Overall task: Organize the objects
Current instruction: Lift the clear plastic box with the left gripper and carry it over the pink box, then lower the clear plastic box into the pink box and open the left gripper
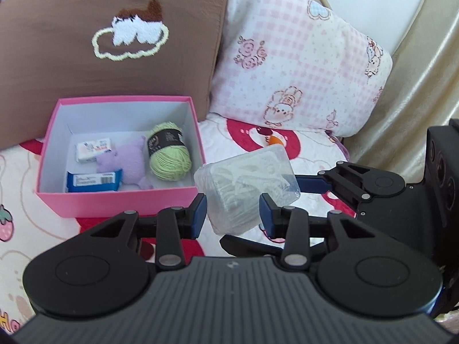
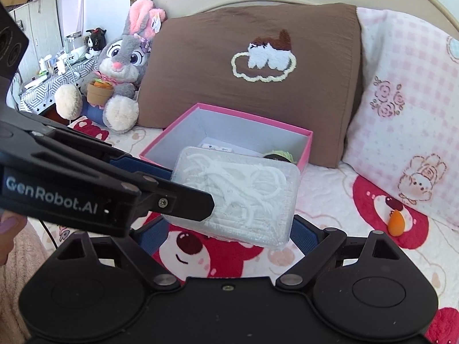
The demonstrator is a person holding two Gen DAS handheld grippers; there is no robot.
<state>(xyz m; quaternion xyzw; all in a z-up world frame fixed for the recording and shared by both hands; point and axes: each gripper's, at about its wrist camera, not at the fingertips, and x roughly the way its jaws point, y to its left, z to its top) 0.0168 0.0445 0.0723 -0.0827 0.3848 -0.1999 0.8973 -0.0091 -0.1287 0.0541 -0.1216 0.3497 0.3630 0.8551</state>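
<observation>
Inspection of the left wrist view: the left gripper [image 1: 233, 210] is closed on a clear plastic case [image 1: 246, 189] of white floss picks, its blue pads pressing the case's two short ends and holding it tilted above the bed. Ahead and to the left of that gripper sits an open pink box [image 1: 120, 197] with white inner walls; only this view shows all its contents: a ball of green yarn [image 1: 169, 154], a purple plush toy [image 1: 129, 163], a white packet [image 1: 93, 147] and a blue packet [image 1: 93, 181]. The right gripper [image 1: 301, 185] reaches in from the right, one blue finger lying along the case's far edge. In the right wrist view, the right gripper [image 2: 229, 230] stands wide, its fingers flanking the case [image 2: 238, 195] from beneath; whether its pads press on the case cannot be told. The left gripper's black body [image 2: 86, 189] crosses from the left, over the case's near corner. This view alone shows a grey rabbit plush [image 2: 122, 66] left of a brown cushion [image 2: 249, 91], and an orange teardrop-shaped object [image 2: 396, 223] on the printed quilt [image 2: 330, 189] to the right. Both grippers point downward at a slant.
</observation>
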